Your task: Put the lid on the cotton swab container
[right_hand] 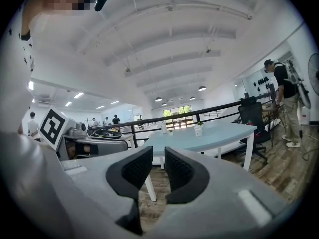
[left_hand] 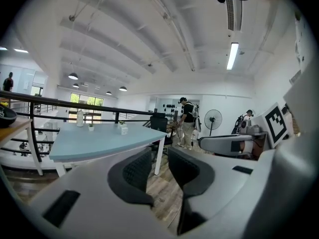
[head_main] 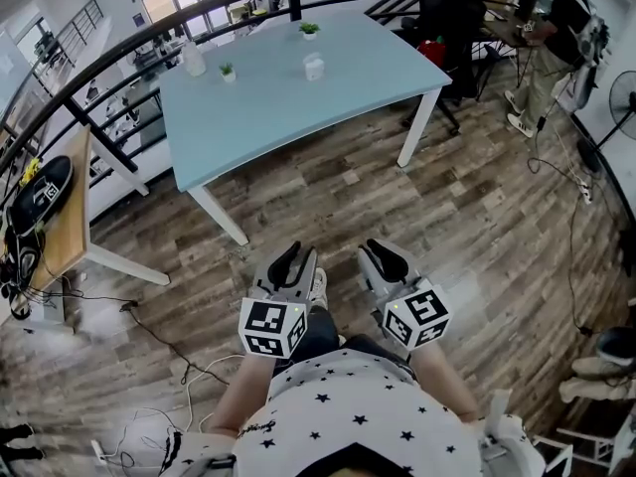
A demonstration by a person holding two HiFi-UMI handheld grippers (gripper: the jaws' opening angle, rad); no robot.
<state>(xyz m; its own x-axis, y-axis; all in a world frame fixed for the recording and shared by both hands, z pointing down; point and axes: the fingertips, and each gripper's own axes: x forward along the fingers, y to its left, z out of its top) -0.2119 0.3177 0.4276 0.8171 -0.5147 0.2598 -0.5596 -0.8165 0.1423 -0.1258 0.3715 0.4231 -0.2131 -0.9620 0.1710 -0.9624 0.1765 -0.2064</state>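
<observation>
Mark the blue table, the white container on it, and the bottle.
table [head_main: 288, 117]: head view, bare part of its top near the middle.
white container [head_main: 314, 68]: head view, middle of its body.
bottle [head_main: 194, 60]: head view, middle of its body.

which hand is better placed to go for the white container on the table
Left, by a little. The left tool and right tool are both open, empty and well short of the table, but the container sits more in line with the left one.
</observation>
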